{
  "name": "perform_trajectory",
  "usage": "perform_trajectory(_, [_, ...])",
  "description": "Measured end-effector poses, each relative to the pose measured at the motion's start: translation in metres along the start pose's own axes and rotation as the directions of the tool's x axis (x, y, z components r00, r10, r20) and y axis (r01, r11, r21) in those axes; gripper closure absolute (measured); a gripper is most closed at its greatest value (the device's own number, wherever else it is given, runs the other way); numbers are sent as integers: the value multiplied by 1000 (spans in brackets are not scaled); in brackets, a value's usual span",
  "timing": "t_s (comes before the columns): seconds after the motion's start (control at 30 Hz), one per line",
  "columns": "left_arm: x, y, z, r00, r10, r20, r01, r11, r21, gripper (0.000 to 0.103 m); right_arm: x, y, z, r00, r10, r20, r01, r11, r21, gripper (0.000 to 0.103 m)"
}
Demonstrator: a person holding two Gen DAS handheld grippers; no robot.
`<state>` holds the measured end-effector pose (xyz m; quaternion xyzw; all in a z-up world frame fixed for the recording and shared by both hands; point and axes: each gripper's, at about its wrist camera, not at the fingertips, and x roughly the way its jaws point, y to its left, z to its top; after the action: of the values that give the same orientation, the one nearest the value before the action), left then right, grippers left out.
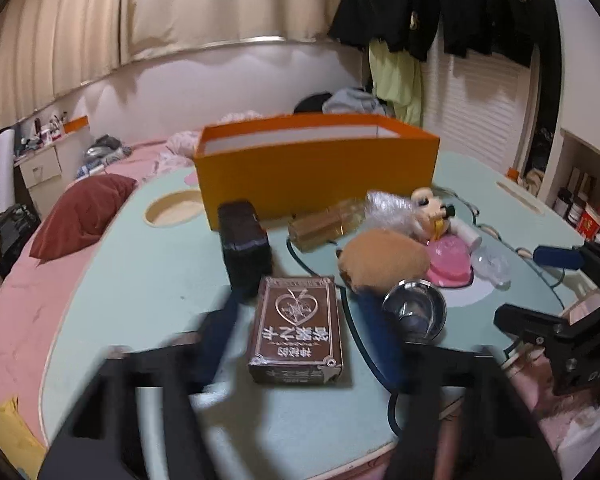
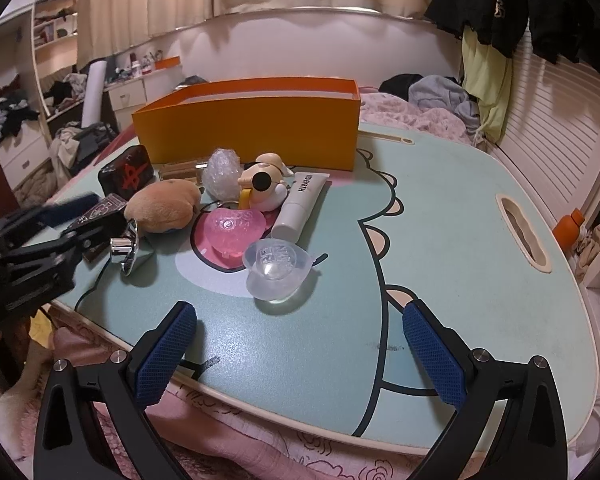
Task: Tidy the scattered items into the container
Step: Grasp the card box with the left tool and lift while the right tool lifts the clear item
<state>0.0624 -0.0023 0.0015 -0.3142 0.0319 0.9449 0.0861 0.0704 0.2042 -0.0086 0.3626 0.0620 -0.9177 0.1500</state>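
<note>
While the brown card box [image 1: 298,328] lies lengthwise between them, left claw [image 1: 300,320] pads flank it.

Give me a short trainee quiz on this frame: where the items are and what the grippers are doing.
1. True or false: the plush is inside the orange box.
2. What lies between the left gripper fingers? A. card box B. tube C. pink heart
3. Is the right gripper holding anything?
Key: 1 false, it lies on the table. 2 A. 3 no, it is open with nothing between its fingers.
</note>
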Motion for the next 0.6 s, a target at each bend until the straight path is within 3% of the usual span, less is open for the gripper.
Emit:
perform_trajectory(0.1, [-2, -5, -2, 1000, 18, 14, -18, 1000, 23, 61, -1, 0, 2, 1000, -3, 12, 3, 1000, 2, 13])
perform_trajectory(0.33, [-36, -4, 1, 994, -18, 106, 15, 1000, 24, 61, -3, -2, 17, 998, 21, 66, -22, 1000, 11, 15])
perform_trajectory(0.43, [-52, 7, 12, 989, -42, 140, 44, 999, -13, 61, 5, -7, 25, 997, 67, 49, -70, 996, 49, 17])
perform_trajectory(0.6, [-79, 17, 24, 975, -25, 219, 32, 999, -27, 61, 21, -6, 29, 998, 63, -5, -63, 998, 25, 42])
